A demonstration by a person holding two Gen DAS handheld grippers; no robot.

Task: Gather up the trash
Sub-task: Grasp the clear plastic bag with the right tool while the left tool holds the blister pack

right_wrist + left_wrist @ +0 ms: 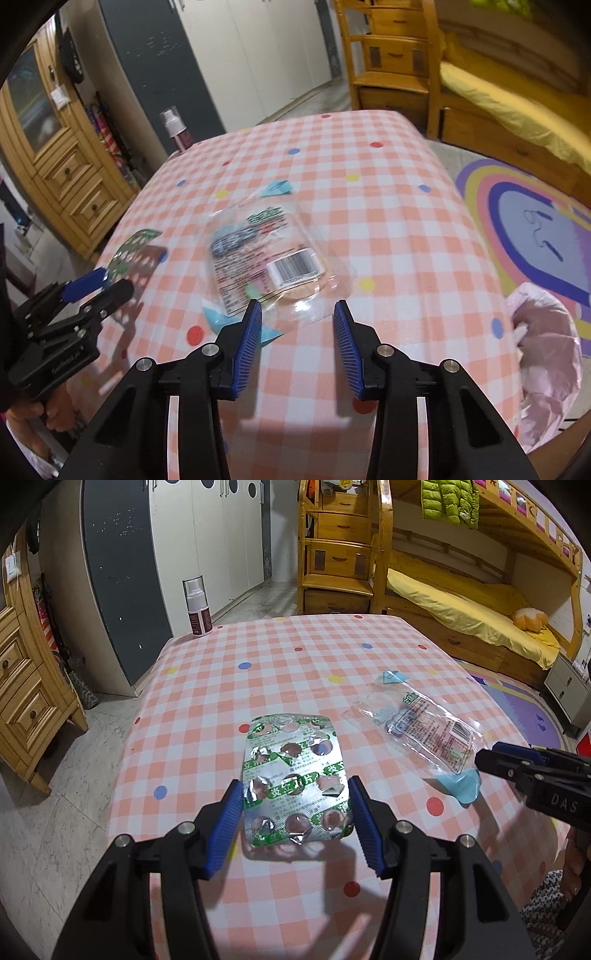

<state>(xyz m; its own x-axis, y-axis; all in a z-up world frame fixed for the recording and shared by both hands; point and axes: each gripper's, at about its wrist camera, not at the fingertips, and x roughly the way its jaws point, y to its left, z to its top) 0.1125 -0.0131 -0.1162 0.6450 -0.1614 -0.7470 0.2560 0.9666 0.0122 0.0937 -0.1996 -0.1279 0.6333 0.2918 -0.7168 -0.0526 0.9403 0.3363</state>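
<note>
The left tool [295,801] held a used blister pack [293,781] by its sides above the checked counter [258,657]. The right tool [297,319], jaws spread and empty, faced a clear wrapper [273,266] lying mid-counter; pinching its near edge looked wisest. "DAS" showed on the right tool; the pack's green print stayed unreadable.
</note>
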